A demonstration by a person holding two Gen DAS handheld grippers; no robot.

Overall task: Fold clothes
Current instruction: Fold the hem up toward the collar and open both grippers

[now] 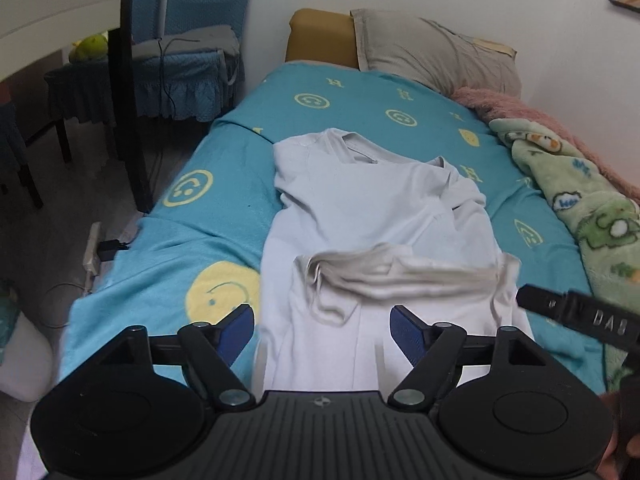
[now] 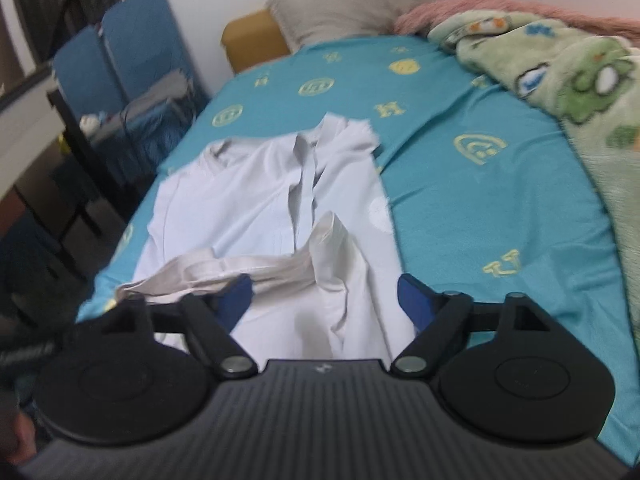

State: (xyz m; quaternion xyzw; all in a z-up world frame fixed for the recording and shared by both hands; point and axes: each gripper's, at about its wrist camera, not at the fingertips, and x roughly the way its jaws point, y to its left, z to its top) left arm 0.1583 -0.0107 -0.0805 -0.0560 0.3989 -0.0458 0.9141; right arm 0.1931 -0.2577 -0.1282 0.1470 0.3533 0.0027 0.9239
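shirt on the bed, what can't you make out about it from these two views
- Shirt near hem: left wrist view, hidden behind the left gripper body.
- Same hem in the right wrist view: covered by the right gripper body.
- Folded band across the shirt: motion blurred in both views, so sleeve or hem cannot be told.
- Collar: right wrist view, too blurred for detail.

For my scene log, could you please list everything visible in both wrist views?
shirt: one, white, spread mid-bed, hem edge lying folded across it
bedsheet: one, teal with yellow smileys, covering the bed
pillow: one, grey-beige, at the bed's head
green blanket: one, cartoon print, along the wall side
pink blanket: one, beside the green blanket
chair: one, blue-covered, left of the bed
power strip: one, white, on the floor
left tongs: open, over the shirt
right tongs: open, over the shirt
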